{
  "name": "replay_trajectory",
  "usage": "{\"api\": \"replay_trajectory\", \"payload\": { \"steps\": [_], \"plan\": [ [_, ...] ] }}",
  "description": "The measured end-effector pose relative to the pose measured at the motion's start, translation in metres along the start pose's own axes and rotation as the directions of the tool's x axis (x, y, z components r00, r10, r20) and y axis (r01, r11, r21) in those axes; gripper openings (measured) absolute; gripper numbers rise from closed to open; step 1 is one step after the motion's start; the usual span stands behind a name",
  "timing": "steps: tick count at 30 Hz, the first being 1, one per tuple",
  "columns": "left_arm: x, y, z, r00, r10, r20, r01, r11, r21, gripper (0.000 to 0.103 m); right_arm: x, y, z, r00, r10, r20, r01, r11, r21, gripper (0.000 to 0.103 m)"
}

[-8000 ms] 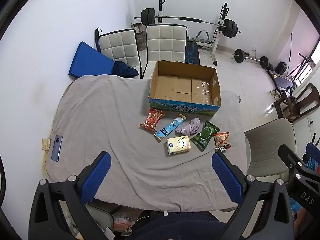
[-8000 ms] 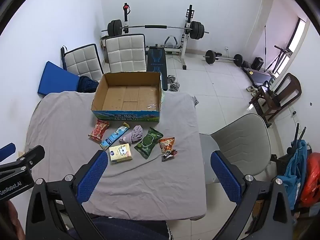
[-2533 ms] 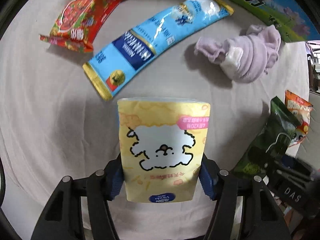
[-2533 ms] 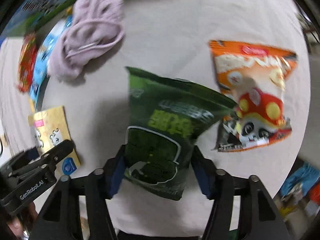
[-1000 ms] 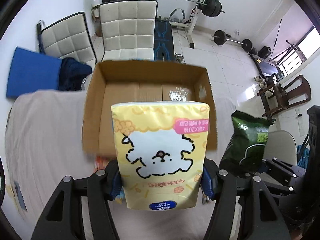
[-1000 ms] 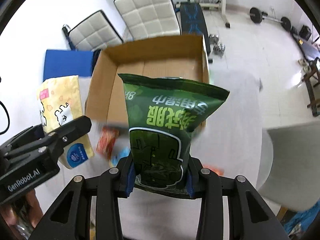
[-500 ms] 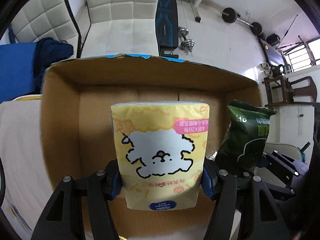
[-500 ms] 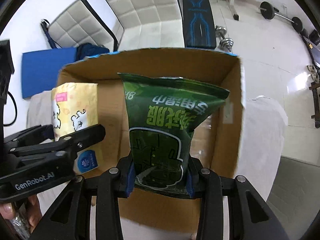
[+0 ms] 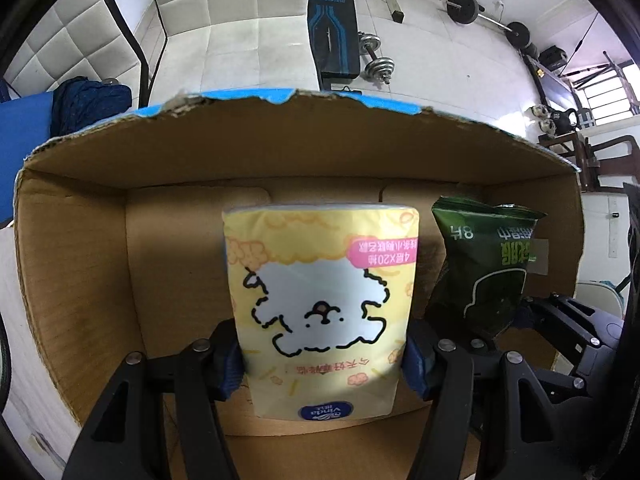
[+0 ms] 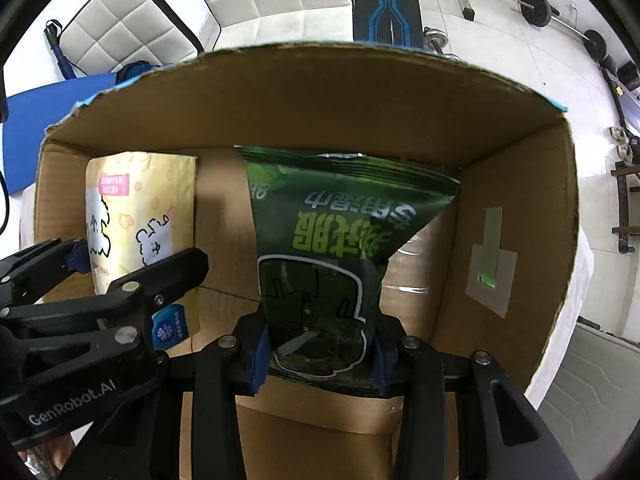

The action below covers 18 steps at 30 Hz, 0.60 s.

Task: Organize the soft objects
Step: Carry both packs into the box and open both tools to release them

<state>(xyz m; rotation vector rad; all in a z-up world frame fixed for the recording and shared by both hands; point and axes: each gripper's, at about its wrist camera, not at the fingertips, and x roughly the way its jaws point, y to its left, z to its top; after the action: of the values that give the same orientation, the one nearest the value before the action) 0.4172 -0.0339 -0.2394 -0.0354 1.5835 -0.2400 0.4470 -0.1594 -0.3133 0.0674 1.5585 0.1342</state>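
My left gripper point(image 9: 324, 360) is shut on a yellow tissue pack point(image 9: 320, 304) with a white dog drawing, held inside the open cardboard box point(image 9: 80, 260). My right gripper point(image 10: 320, 356) is shut on a green snack bag point(image 10: 332, 240), also inside the box point(image 10: 520, 184), to the right of the tissue pack. In the right wrist view the tissue pack point(image 10: 140, 216) and left gripper point(image 10: 120, 280) sit at the left. In the left wrist view the green bag point(image 9: 484, 264) and right gripper point(image 9: 560, 328) sit at the right. The other table items are hidden.
Beyond the box's far wall stand two white padded chairs point(image 9: 224, 32), a blue weight bench point(image 9: 332, 24), dumbbells point(image 9: 376, 68) and a blue mat point(image 10: 48, 96). A taped patch point(image 10: 490, 264) marks the box's right wall. A grey chair point(image 10: 600, 380) stands at the right.
Both grippers have moved forward and down, deeper into the box, each still holding its pack. The box walls now fill more of both views.
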Motion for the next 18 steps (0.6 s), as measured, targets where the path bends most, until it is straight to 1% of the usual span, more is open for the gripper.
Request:
{"api": "replay_trajectory", "payload": {
  "steps": [1, 3, 4, 5, 7, 9, 11, 12, 13, 14, 15, 18],
  "plan": [
    [0.002, 0.001, 0.002, 1.0, 0.01, -0.012, -0.01, 1.0, -0.003, 0.06, 0.003, -0.001, 0.001, 1.0, -0.003, -0.009, 0.003, 1.0, 0.002, 0.043],
    [0.004, 0.002, 0.004, 0.999, 0.025, -0.028, -0.025, 0.999, -0.02, 0.061, 0.008, 0.001, 0.007, 1.0, -0.009, -0.013, 0.009, 1.0, 0.002, 0.051],
    [0.005, 0.003, 0.003, 0.999, 0.025, -0.03, -0.026, 0.999, -0.024, 0.061, 0.01, 0.002, 0.012, 1.0, -0.008, -0.012, 0.008, 1.0, 0.008, 0.061],
    [0.004, 0.004, 0.002, 0.999, 0.025, -0.03, -0.026, 0.999, -0.033, 0.061, 0.01, 0.002, 0.014, 1.0, -0.007, -0.011, 0.007, 1.0, 0.013, 0.067],
    [0.0, 0.005, -0.001, 1.0, 0.02, -0.022, -0.021, 0.999, -0.046, 0.064, 0.008, 0.0, 0.013, 1.0, -0.009, -0.008, 0.009, 1.0, 0.017, 0.07],
    [-0.007, 0.004, -0.004, 1.0, 0.03, -0.008, -0.03, 0.998, -0.048, 0.071, 0.005, 0.0, 0.013, 1.0, -0.002, -0.006, 0.002, 1.0, 0.016, 0.07],
    [-0.014, 0.004, -0.003, 0.999, 0.037, 0.009, -0.036, 0.998, -0.045, 0.075, 0.0, 0.0, 0.011, 1.0, 0.0, -0.005, 0.0, 1.0, 0.015, 0.077],
    [-0.018, 0.003, -0.004, 1.0, 0.025, 0.016, -0.025, 0.999, -0.027, 0.078, -0.003, 0.001, 0.01, 1.0, -0.005, 0.0, 0.005, 1.0, 0.014, 0.08],
    [-0.023, 0.002, -0.006, 0.999, 0.026, 0.023, -0.025, 0.999, -0.027, 0.081, -0.007, 0.003, 0.008, 1.0, -0.01, 0.0, 0.01, 1.0, 0.015, 0.091],
    [-0.027, 0.001, -0.009, 0.999, 0.028, 0.029, -0.027, 0.999, -0.025, 0.088, -0.009, 0.003, 0.007, 1.0, -0.005, 0.001, 0.005, 1.0, 0.017, 0.097],
    [-0.03, 0.002, -0.01, 0.999, 0.032, 0.035, -0.031, 0.999, -0.021, 0.091, -0.014, 0.004, 0.005, 1.0, 0.008, 0.005, -0.008, 1.0, 0.019, 0.097],
    [-0.043, 0.003, -0.02, 0.997, 0.046, 0.06, -0.044, 0.999, -0.027, 0.094, -0.026, 0.013, -0.016, 1.0, 0.001, 0.025, -0.001, 1.0, 0.024, 0.097]
  ]
}}
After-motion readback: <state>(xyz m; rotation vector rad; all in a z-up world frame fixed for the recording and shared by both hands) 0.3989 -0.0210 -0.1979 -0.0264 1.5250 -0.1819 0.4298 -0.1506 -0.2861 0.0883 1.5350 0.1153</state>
